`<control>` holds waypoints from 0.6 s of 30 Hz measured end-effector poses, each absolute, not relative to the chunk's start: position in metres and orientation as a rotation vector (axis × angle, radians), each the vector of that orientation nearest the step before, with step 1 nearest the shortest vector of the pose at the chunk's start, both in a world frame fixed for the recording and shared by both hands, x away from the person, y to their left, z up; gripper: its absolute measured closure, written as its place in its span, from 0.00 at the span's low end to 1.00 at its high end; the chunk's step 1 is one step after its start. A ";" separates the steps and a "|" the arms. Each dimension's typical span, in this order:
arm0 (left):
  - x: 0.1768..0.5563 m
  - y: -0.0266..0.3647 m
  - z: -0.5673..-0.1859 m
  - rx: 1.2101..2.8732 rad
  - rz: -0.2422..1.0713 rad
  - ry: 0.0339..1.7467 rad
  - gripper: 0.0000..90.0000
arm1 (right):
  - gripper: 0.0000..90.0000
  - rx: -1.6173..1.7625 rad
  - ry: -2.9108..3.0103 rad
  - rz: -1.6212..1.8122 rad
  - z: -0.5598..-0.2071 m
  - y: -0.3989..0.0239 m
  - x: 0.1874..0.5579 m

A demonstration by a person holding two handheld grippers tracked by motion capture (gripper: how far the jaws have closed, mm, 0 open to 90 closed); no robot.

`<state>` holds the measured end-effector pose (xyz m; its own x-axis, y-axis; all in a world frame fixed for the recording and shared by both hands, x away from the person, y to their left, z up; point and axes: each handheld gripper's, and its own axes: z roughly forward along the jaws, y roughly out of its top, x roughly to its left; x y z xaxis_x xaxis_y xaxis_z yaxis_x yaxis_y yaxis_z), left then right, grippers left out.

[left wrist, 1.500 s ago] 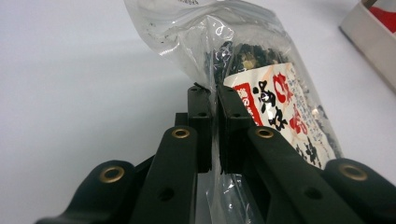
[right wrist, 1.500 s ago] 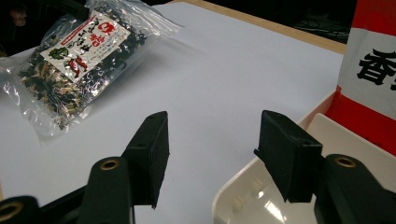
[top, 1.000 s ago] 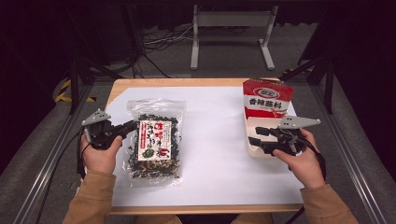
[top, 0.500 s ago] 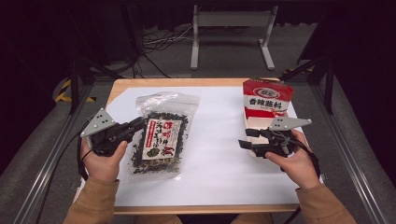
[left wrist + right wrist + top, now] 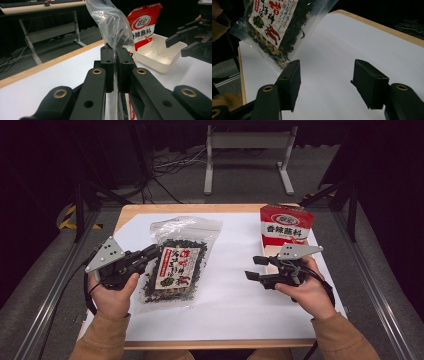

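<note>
You are looking at a wooden table (image 5: 131,211) lying under a white sheet (image 5: 235,300) that is covering most of its top. A red pouch with white lettering (image 5: 286,224) is standing upright at the far right, leaning in a white tray (image 5: 160,56) just in front of it. Beyond the table, a grey metal stand (image 5: 247,142) is resting on the carpeted floor (image 5: 350,235), with dark cables (image 5: 167,165) trailing beside it. Aluminium rails (image 5: 50,290) are running along both sides. In the left gripper view, another desk (image 5: 40,7) is standing far off.
</note>
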<state>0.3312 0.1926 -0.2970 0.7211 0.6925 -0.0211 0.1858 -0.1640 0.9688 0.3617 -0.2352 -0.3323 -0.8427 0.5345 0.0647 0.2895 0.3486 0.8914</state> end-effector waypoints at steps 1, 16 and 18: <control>0.331 0.191 -0.296 1.708 0.520 0.696 0.95 | 0.44 0.741 2.374 1.494 -0.332 -0.235 0.362; 0.325 0.163 -0.286 1.694 0.484 0.592 0.95 | 0.39 0.699 2.424 1.544 -0.330 -0.203 0.372; 0.325 0.159 -0.287 1.696 0.472 0.570 0.95 | 0.38 0.696 2.423 1.567 -0.330 -0.201 0.375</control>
<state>0.3250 0.1592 -0.2871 0.7962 0.6050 0.0024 0.1150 -0.1552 0.9812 0.3745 -0.2008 -0.3302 -0.8760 0.4708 0.1049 0.2889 0.3379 0.8957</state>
